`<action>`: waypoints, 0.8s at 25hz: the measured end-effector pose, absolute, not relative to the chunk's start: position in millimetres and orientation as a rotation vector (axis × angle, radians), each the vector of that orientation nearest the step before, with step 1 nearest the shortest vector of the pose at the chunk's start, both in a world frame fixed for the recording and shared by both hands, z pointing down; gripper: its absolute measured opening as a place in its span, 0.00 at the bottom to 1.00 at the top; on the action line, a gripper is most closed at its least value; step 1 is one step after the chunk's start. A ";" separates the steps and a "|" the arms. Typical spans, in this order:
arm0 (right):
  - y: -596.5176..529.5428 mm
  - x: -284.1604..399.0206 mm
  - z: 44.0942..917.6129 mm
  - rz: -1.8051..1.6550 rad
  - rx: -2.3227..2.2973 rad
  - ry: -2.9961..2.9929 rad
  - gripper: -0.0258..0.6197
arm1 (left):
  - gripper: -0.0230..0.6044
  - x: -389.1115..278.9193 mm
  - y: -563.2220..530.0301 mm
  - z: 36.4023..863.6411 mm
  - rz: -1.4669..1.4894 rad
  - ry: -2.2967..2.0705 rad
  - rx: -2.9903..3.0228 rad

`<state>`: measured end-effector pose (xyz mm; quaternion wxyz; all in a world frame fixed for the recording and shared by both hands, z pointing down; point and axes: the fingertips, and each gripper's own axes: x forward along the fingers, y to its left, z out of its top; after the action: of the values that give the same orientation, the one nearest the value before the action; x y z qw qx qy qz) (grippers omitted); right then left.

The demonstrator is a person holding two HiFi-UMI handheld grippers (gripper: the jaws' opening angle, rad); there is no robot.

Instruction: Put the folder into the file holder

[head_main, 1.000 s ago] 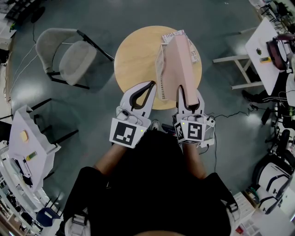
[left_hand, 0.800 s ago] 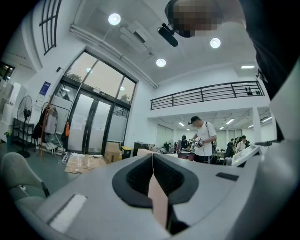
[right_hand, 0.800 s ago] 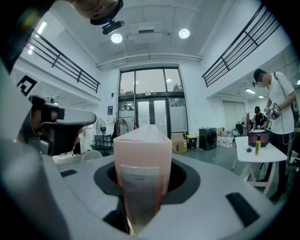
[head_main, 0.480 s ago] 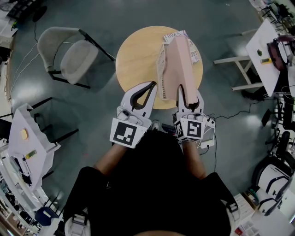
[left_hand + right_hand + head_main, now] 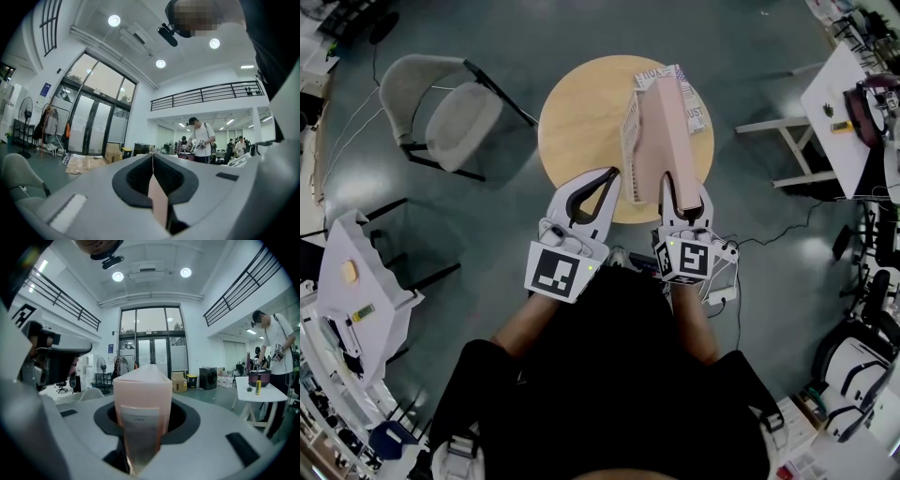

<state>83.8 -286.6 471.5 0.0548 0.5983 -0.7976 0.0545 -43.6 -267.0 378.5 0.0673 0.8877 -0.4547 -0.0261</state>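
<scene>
A pink folder stands on end over the right side of the round wooden table. My right gripper is shut on its near end; in the right gripper view the folder fills the gap between the jaws. My left gripper is shut, tips together at the folder's lower left corner. In the left gripper view a thin pink edge of the folder is pinched between the closed jaws. The white file holder, mesh-sided with printed panels, stands right behind and beside the folder, partly hidden by it.
A grey chair stands left of the table. A white desk with small items is at the far right, and another white stand at the left. Cables lie on the floor by my right side.
</scene>
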 end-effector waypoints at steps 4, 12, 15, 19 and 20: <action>-289.0 82.7 475.3 0.169 1.813 -2.416 0.26 | 0.05 -44.2 -267.0 377.1 -0.081 -1.370 2.683; -290.5 81.5 483.5 0.168 1.801 -2.407 0.26 | 0.05 -44.8 -264.2 377.3 -0.080 -1.369 2.683; -291.0 80.2 488.4 0.170 1.795 -2.401 0.26 | 0.05 -46.7 -262.9 378.2 -0.080 -1.370 2.682; -292.5 78.0 493.7 0.171 1.787 -2.392 0.26 | 0.05 -49.2 -263.2 376.6 -0.084 -1.374 2.680; -293.2 77.3 494.8 0.171 1.785 -2.391 0.26 | 0.05 -49.9 -263.7 376.1 -0.086 -1.375 2.680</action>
<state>77.3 -293.2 494.8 0.0763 0.5955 -0.7977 0.0569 -49.9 -263.7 376.1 0.0643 0.8875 -0.4554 -0.0286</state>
